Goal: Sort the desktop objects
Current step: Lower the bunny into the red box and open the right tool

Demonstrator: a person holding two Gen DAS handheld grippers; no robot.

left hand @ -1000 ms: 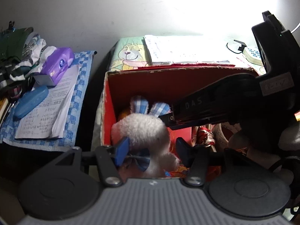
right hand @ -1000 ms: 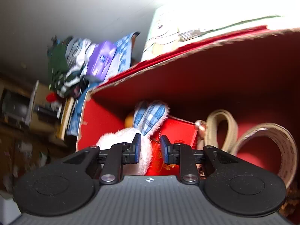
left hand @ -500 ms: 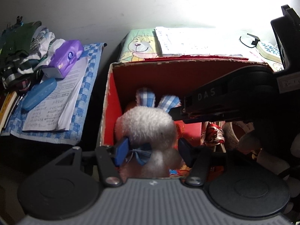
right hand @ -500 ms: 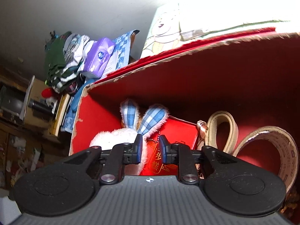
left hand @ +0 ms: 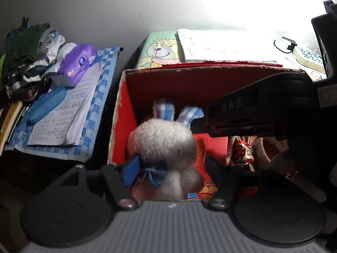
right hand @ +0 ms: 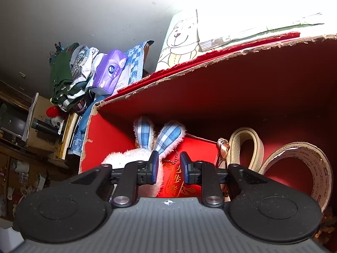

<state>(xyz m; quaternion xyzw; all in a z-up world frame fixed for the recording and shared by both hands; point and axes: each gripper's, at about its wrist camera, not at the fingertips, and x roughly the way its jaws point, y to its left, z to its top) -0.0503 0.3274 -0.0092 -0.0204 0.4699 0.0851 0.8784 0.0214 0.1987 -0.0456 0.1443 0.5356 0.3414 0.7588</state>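
Left wrist view: my left gripper (left hand: 171, 172) is spread wide, its fingers on either side of the plush rabbit (left hand: 163, 142), which sits at the left end of the red box (left hand: 120, 113). I cannot tell whether the blue pads actually press it. I judge the toy light, soft and squashy, so it will give under the pads; the firmest hold looks to be low on the body, around the blue bow (left hand: 155, 174), not the floppy checked ears. The right gripper (left hand: 199, 124) reaches across the box with "DAS" readable on its arm. Left of the box lie a purple tissue pack (left hand: 76, 63) and a blue case (left hand: 47, 104) on handwritten sheets too small to read.

Right wrist view: the right gripper (right hand: 168, 167) is narrowed to a small gap with nothing between the pads, poised just in front of the ears. Behind it a red packet (right hand: 185, 181) shows gold Chinese characters, among them "步". Tape rolls (right hand: 299, 168) with faint print stand to the right.
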